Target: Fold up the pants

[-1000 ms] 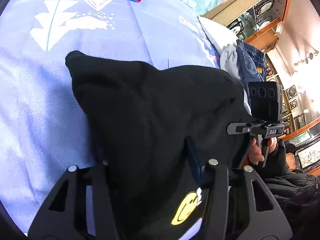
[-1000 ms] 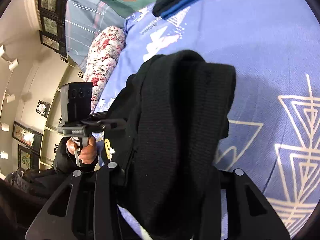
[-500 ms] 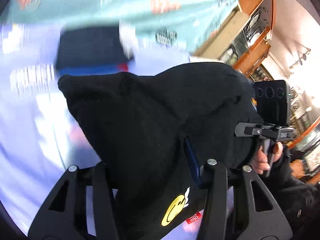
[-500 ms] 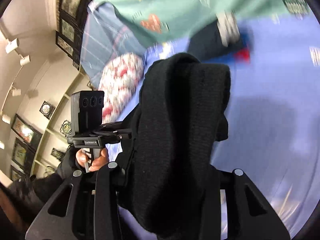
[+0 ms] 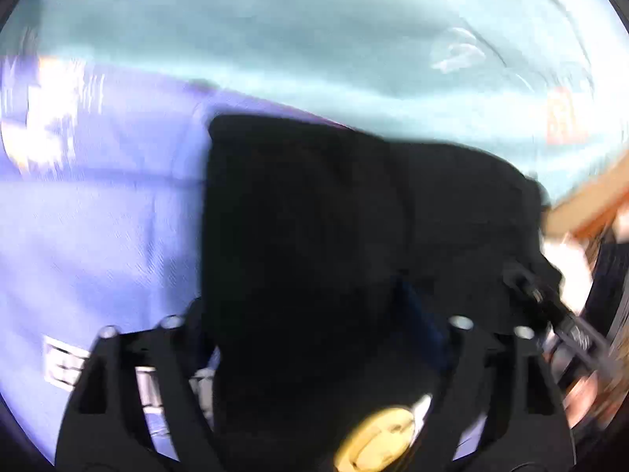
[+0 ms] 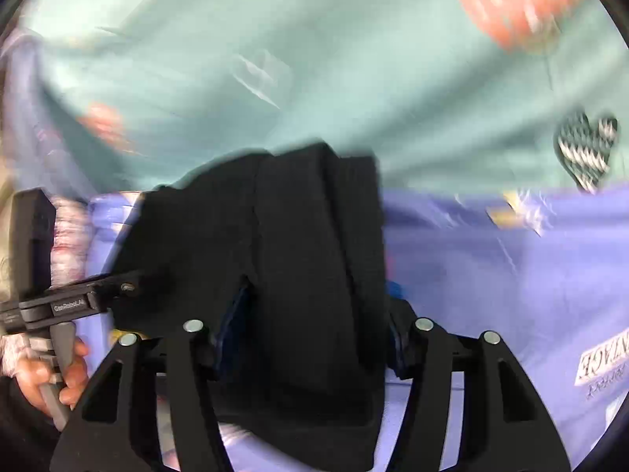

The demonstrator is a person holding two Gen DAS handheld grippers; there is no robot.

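Left wrist view: blurred, but the black pants [image 5: 334,236] sit folded between the left gripper [image 5: 314,338] fingers, jaws opening, wide apart, cloth draped over the sheet [image 5: 98,216] with a yellow patch [image 5: 381,440] low down. Right wrist view: the right gripper [image 6: 306,338] jaws are opening too, pants [image 6: 283,244] bundled between them; whether the pads press is hard to say. A teal blanket [image 6: 314,59] fills the background, and a hand [image 6: 47,373] grips the other handle at left.
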